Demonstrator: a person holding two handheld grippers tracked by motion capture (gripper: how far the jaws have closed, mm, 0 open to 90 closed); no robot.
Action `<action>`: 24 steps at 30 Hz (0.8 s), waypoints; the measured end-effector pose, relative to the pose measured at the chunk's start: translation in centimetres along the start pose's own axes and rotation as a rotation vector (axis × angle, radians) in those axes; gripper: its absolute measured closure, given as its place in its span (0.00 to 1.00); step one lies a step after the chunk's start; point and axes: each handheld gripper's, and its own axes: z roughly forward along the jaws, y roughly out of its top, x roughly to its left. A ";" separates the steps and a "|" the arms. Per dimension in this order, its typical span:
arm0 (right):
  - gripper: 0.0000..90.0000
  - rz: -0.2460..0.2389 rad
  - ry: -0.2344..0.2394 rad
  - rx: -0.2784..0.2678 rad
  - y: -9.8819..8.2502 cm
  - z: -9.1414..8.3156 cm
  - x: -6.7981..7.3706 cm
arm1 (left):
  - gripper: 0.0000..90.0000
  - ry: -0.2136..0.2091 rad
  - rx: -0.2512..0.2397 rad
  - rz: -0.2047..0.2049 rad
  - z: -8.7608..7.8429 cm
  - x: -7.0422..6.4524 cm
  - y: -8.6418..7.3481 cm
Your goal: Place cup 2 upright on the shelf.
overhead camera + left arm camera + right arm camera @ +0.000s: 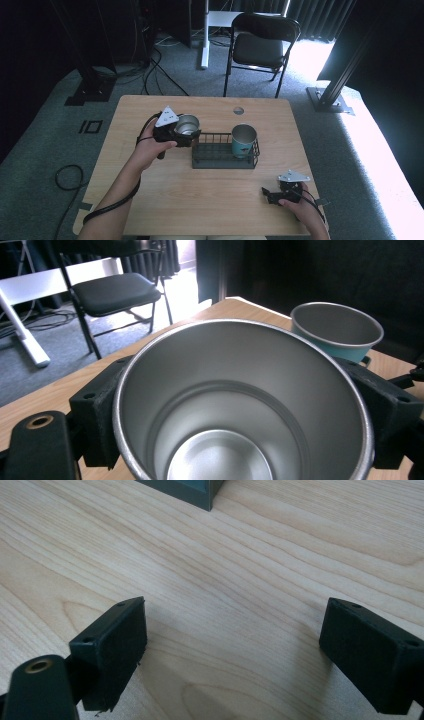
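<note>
- A shiny steel cup (187, 126) was held in the left gripper (186, 132), with a black jaw pressed on each side of it — the grip looked snug.
- In the high view the cup was seen just past the left end of the dark wire rack (226, 150), close to it. It looked lifted off the wooden table (200, 200), but that could not be told for sure.
- In the left gripper view the cup (240, 405) was seen from above. It was empty and a little tilted.
- A second cup, teal with a steel inside (243, 140), was already standing in the right part of the rack. The left part was still free.
- The step in hand was judged to be this — the steel cup was to be put in the rack beside the teal cup (337, 330).
- To do it well, the cup should be held straight up and carried over the rack's wire wall, not bumped into it.
- It should be lowered into the free spot, apart from the teal cup.
- The jaws should be opened only when the cup's bottom is resting in the rack.
- The right gripper (270, 195) was resting low at the near right part of the table, well apart from the rack. Its jaws were spread wide, and nothing was held between them.
</note>
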 end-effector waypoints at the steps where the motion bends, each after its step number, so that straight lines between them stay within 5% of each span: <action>1: 0.13 0.000 0.000 0.000 0.0 0.0 0.0 | 0.16 -0.008 0.000 0.002 0.3 -0.2 0.1; 24: 0.13 0.004 0.003 -0.001 0.0 0.0 -0.1 | 0.16 -0.090 0.014 0.000 4.6 -2.3 -0.1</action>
